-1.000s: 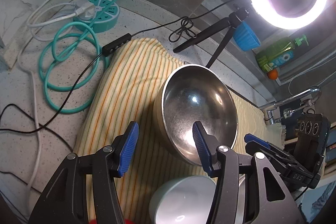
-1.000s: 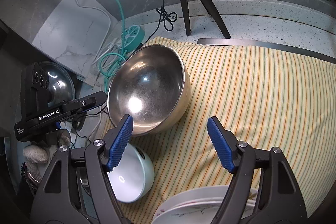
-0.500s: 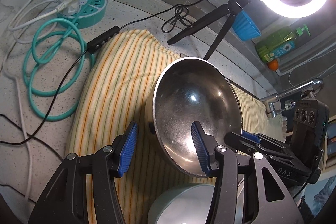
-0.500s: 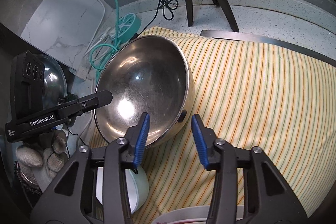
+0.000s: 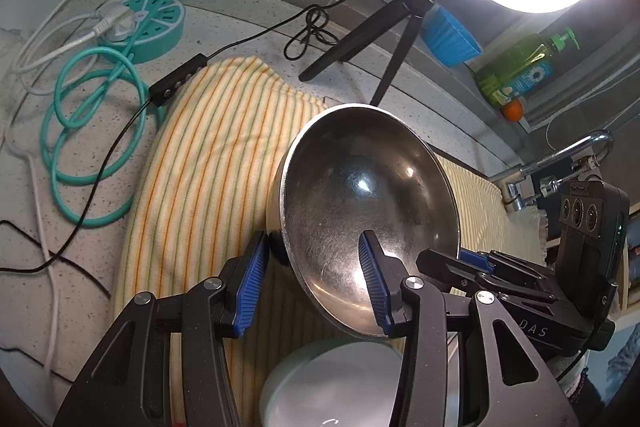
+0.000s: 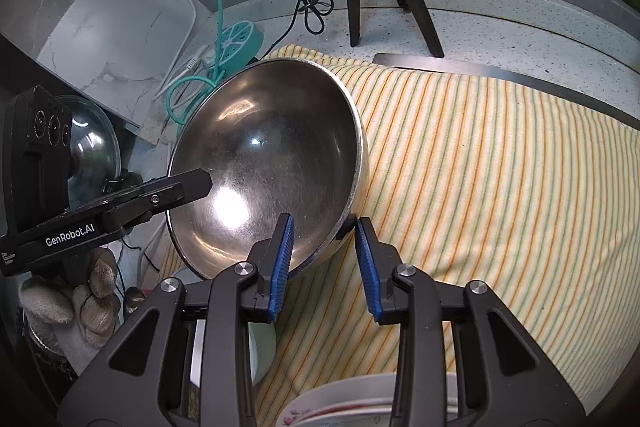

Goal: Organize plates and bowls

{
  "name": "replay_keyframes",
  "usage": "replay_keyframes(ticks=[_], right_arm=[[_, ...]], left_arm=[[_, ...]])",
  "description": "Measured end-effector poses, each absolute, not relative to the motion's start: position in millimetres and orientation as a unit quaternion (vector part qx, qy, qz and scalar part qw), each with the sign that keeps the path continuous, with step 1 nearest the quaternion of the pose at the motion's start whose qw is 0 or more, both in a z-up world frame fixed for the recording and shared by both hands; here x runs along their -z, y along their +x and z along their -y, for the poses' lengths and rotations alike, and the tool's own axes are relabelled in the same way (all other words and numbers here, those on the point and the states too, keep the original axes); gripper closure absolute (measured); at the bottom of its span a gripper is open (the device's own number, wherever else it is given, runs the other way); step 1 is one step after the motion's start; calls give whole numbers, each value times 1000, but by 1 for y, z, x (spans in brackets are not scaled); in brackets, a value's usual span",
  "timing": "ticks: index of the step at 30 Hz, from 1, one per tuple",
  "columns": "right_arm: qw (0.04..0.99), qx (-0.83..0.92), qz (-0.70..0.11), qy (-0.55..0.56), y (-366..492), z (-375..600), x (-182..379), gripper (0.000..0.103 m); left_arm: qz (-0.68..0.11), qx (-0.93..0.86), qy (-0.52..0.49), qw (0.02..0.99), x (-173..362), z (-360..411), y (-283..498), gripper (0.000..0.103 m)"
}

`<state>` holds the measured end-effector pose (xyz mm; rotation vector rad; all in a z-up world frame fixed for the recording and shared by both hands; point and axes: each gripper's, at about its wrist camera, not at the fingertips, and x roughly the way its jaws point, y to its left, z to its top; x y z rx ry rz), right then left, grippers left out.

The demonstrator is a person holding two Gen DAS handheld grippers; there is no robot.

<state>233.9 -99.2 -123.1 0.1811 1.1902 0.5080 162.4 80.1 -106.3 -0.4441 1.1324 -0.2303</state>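
The left gripper (image 5: 314, 281) straddles the near rim of a steel bowl (image 5: 368, 203) tilted on a striped cloth (image 5: 208, 163), jaws part-open, one pad inside; the right gripper (image 6: 324, 263) brackets the opposite rim, narrowly parted.

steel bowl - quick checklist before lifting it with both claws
1. Left claw straddles the steel bowl rim, one finger inside, one outside: ok.
2. Right claw straddles the near rim: ok.
3. Either claw actually clamped on the rim: cannot tell.
4. Bowl level: not ok, tilted on the striped towel.
5. Pale green bowl below stays clear of the lift: cannot tell.
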Motion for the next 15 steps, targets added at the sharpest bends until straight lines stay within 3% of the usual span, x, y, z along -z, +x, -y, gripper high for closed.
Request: replay_keyframes(ticks=[15], right_arm=[[818,-212,-524,107,201,159,87,70]], left_arm=[[-509,146,-199,825,78,-31,153,59]])
